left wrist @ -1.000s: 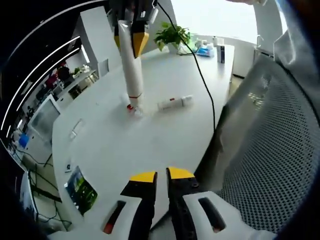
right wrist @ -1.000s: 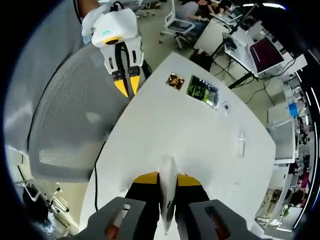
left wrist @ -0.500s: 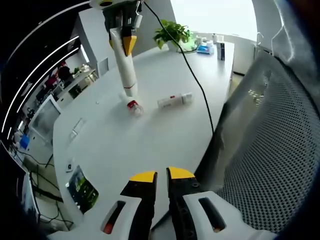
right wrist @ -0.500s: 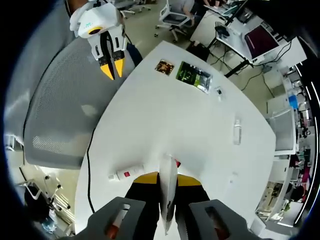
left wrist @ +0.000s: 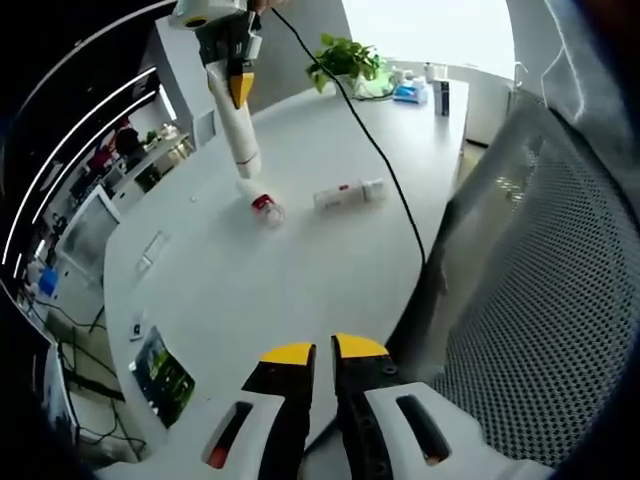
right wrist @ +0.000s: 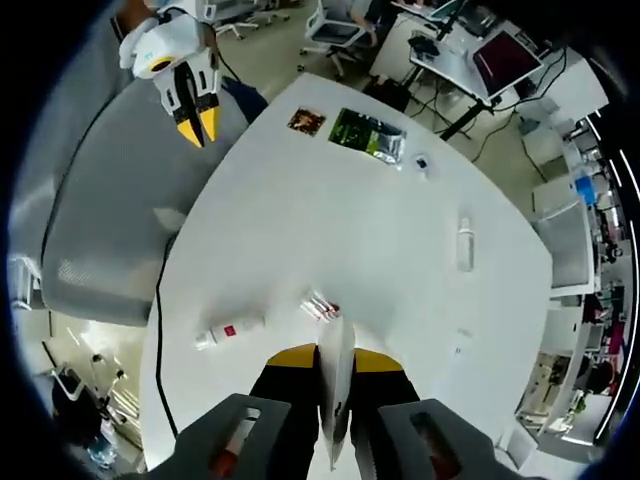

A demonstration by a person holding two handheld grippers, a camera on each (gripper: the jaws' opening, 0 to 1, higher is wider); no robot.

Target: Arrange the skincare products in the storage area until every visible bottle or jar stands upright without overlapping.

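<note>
A white table [left wrist: 300, 270] carries several stray items. A black cable [left wrist: 385, 170] runs across its top and drops off the edge beside a grey mesh office chair [left wrist: 530, 300], which stands against the table's side. At the far end sits a green potted plant [left wrist: 345, 65], with a blue tissue pack [left wrist: 408, 94] just beside it. Near the opposite corner lie a green printed packet [right wrist: 367, 135] and a small brown card [right wrist: 306, 121], close together. Beyond the table, desks hold a monitor [right wrist: 500, 65], and another office chair [right wrist: 335, 25] stands on the floor.
</note>
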